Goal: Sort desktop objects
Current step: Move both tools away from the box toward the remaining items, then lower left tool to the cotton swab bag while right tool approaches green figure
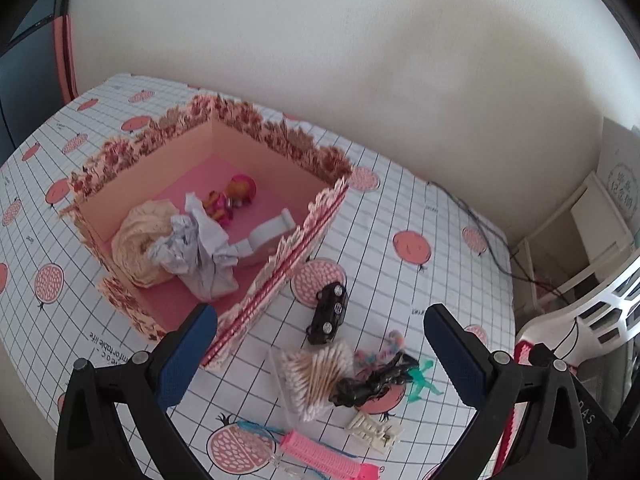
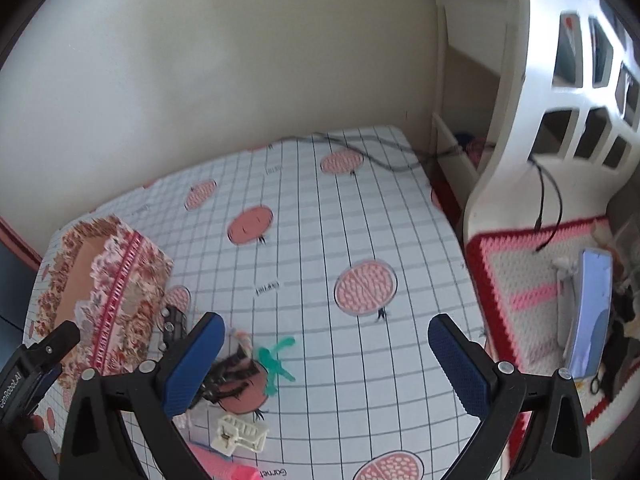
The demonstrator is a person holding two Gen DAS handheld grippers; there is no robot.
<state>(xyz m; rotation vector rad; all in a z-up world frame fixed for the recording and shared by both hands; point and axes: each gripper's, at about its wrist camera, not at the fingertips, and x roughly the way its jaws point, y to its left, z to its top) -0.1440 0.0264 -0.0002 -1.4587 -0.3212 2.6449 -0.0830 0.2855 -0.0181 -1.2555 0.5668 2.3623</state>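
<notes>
Several loose items lie near the surface's front edge: black toy car [image 1: 329, 313], cotton-swab bundle [image 1: 316, 378], pink ribbed hair roller [image 1: 320, 454]. Floral-edged pink cardboard box [image 1: 320, 236] beside them. Left claw [image 1: 320, 354] and right claw [image 2: 326, 360] both spread apart, holding nothing.

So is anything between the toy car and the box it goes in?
Nothing lies between them: the black toy car sits on bare tablecloth right beside the flowery box. Only the box's own near wall must be cleared, so lift it over.

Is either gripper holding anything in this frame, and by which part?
Nothing is held. The left gripper and right gripper are both open, with nothing between their blue pads.
</notes>
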